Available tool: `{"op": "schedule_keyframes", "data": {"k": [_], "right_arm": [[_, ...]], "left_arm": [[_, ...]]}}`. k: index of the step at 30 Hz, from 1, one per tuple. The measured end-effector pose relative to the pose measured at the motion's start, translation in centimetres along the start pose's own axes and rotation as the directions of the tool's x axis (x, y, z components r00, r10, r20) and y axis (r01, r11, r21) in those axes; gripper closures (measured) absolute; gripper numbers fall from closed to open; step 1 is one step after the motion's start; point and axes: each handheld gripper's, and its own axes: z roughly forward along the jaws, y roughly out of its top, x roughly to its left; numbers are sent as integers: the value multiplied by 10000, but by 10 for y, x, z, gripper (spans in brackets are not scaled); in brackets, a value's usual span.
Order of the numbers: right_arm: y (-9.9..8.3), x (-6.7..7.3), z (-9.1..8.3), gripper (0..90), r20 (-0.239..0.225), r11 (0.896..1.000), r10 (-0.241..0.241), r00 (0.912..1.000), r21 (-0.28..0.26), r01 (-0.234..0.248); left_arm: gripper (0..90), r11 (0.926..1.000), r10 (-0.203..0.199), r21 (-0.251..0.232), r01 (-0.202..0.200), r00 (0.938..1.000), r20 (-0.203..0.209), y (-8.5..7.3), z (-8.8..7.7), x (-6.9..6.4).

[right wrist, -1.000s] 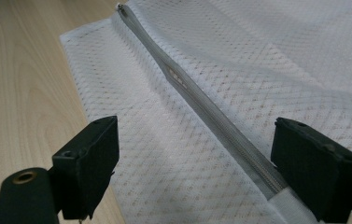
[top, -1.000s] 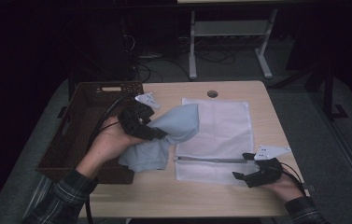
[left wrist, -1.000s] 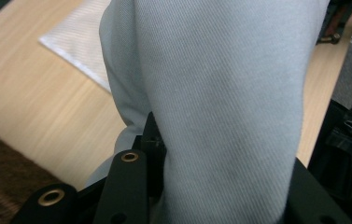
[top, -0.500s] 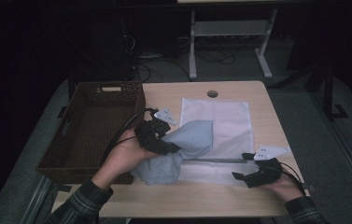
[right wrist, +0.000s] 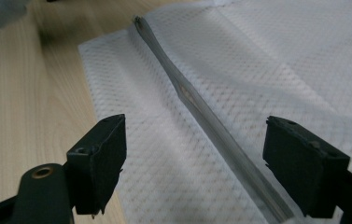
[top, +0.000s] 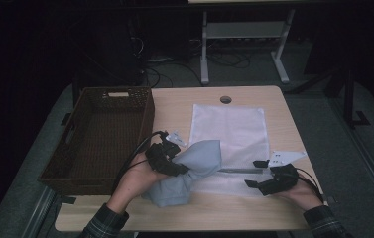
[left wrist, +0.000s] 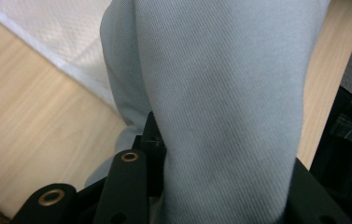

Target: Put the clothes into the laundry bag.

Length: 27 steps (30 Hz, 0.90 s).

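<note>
Unmarked grey cloth (top: 194, 168) (no legible writing)

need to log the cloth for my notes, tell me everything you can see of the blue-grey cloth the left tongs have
The blue-grey cloth is soft twill-like fabric, bunched and creased. The left tongs are shut on its middle, with one end bulging up toward the white mesh bag and the other drooping onto the wooden table near the person's left hand. It overlaps the bag's left edge.

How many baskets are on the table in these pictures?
1. The brown woven basket stands at the table's left side, beside the white mesh bag. Nothing suggests a hidden one.
</note>
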Motion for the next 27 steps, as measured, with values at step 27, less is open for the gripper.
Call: {"op": "schedule_keyframes", "data": {"k": [27], "right_arm": [[35,-26,57,559,-1118,9923,-1156,9870,319,1198]], "left_arm": [[650,9971,-663,344,673,9974,-282,-22,24,18]]}}
